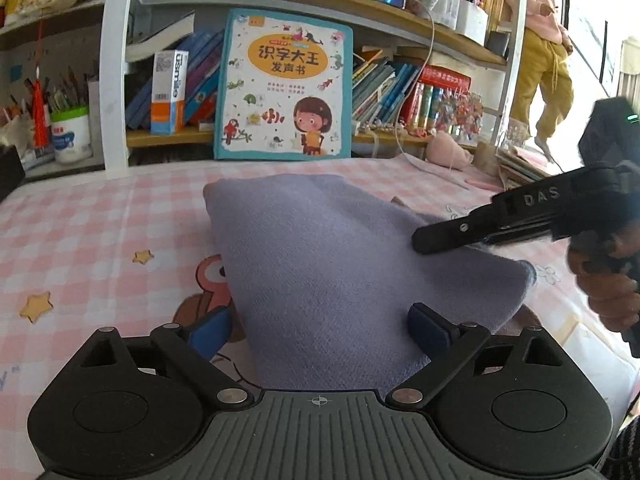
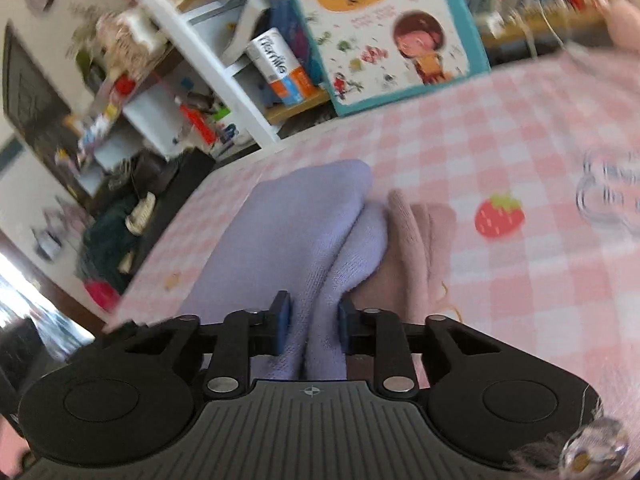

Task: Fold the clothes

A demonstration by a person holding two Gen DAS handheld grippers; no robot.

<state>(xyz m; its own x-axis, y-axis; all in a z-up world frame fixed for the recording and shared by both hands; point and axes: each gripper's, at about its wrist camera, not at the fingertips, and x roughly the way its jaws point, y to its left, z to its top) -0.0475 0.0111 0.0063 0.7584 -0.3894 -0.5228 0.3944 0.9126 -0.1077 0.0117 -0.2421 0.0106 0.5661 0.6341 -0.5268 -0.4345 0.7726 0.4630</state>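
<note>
Right gripper (image 2: 312, 322) clenched on lavender cloth (image 2: 304, 224); left gripper (image 1: 320, 330) spread wide around it. Only the right wrist view shows pink garment (image 2: 420, 240) beside it.

The garment (image 1: 320, 264) in the middle is a plain lavender, a soft grey-purple knit with no print. Beside it on the right lies a dusty pink cloth (image 2: 416, 248), also plain. Both rest on a tablecloth (image 1: 100, 232) checked in pale pink and white, scattered with yellow stars (image 1: 36, 306), a red strawberry with a green top (image 2: 499, 214), and a brown cartoon animal (image 1: 208, 292). At the far edge stands a children's book (image 1: 284, 88) with a teal border, a white cover and an orange title oval. Left of it is a white and orange box (image 1: 169, 92). The left gripper (image 1: 320, 326) and right gripper (image 2: 313, 322) are black with dark blue finger pads (image 1: 428, 328).
</note>
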